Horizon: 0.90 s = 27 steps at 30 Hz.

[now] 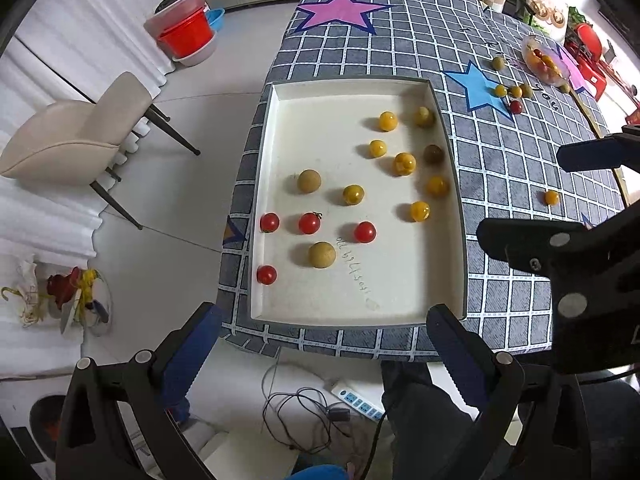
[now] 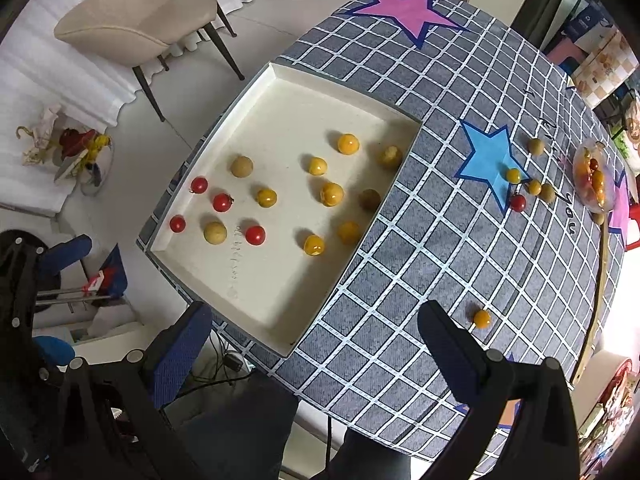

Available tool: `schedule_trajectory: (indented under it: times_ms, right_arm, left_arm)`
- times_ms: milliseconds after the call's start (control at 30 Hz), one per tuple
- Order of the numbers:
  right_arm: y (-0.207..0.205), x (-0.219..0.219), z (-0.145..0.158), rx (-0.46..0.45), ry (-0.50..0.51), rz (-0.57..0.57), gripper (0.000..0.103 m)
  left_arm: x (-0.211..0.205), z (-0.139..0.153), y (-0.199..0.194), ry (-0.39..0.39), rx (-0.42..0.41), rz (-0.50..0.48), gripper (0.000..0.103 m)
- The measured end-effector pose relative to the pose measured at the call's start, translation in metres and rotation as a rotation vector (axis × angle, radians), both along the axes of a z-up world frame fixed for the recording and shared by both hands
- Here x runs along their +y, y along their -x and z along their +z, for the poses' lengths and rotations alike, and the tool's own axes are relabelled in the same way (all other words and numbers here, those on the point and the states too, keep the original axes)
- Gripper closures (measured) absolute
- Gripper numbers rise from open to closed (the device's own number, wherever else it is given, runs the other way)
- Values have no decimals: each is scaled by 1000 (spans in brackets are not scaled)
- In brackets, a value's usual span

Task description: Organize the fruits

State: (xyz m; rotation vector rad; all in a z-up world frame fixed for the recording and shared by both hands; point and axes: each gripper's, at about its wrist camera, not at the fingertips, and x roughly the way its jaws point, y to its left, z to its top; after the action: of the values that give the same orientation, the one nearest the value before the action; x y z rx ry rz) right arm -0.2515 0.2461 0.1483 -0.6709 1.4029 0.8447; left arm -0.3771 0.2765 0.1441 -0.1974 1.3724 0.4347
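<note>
A white tray (image 1: 280, 128) (image 2: 280, 92) lies on the checked tablecloth and holds several yellow, red and brownish small fruits, such as a red tomato (image 1: 365, 232) (image 2: 255, 235) and a yellow one (image 1: 420, 211) (image 2: 314, 245). A loose yellow fruit (image 1: 552, 197) (image 2: 482, 318) lies on the cloth right of the tray. More loose fruits (image 1: 516, 107) (image 2: 518, 202) lie by the blue star. My left gripper (image 1: 324, 340) is open and empty above the tray's near edge. My right gripper (image 2: 316, 336) is open and empty, its right finger close to the loose yellow fruit.
A clear bag of fruits (image 1: 546, 62) (image 2: 594, 176) lies at the table's far right. A beige chair (image 1: 80, 132) (image 2: 136, 24) stands on the floor left of the table. A power strip and cables (image 1: 356, 400) lie under the table's near edge.
</note>
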Motion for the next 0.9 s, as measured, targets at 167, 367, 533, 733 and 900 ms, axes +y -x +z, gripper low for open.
schedule_trajectory:
  times_ms: [167, 367, 533, 733, 900]
  right_arm:
    - [3, 1, 1, -3, 2, 8, 0]
    - [4, 0, 1, -4, 4, 4, 0]
    - [6, 1, 1, -8, 1, 6, 0]
    - [7, 1, 1, -11, 3, 5, 0]
    - [7, 1, 0, -11, 2, 1, 0]
  left_arm:
    - [0, 1, 1, 2, -3, 5, 0]
    - [-1, 2, 2, -1, -1, 5, 0]
    - [-1, 2, 2, -2, -1, 5, 0]
    - [0, 4, 3, -3, -3, 5, 0]
    - [-1, 3, 2, -4, -4, -7, 0]
